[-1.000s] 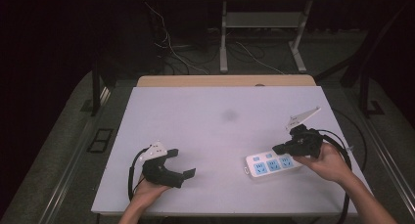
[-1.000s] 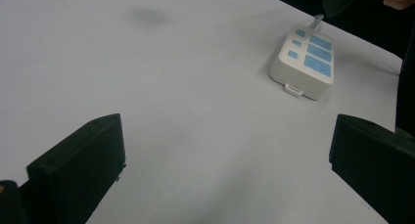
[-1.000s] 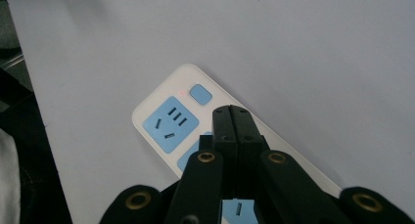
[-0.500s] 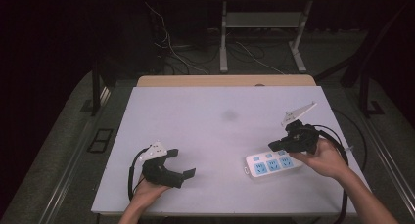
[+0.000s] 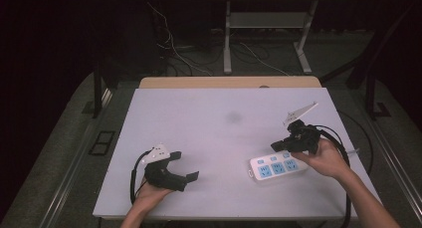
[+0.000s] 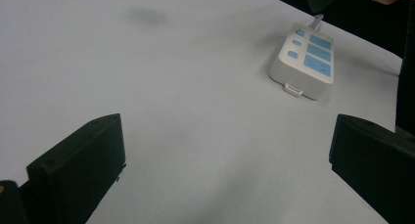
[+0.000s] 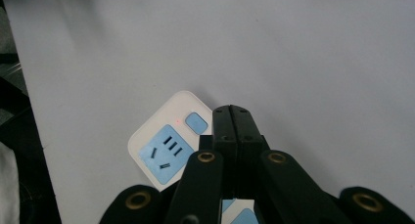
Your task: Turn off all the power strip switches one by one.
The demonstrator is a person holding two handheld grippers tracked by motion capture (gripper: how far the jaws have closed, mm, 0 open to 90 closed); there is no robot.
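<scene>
While dim light is falling on the room, a white matte table (image 5: 219, 118) is standing on a grey floor (image 5: 64, 153), with a wooden edge strip (image 5: 229, 82) running along its far side and loose cables (image 5: 194, 54) lying beneath a metal desk frame (image 5: 263, 24) behind it. One faint dark smudge (image 5: 233, 117) is marking the smooth top. A power strip (image 5: 276, 166), a rounded white plastic block with pale blue sockets and small blue buttons, is lying flat near the table's right front corner. The right gripper (image 5: 284, 145), black and angular, is hovering over the strip's far end with its jaws pressed fully together, gripping nothing; in the right gripper view its tips are sitting just beside a blue button (image 7: 196, 122). The left gripper (image 5: 186, 167) is resting near the left front edge, well apart from the strip, jaws standing wide and empty.
</scene>
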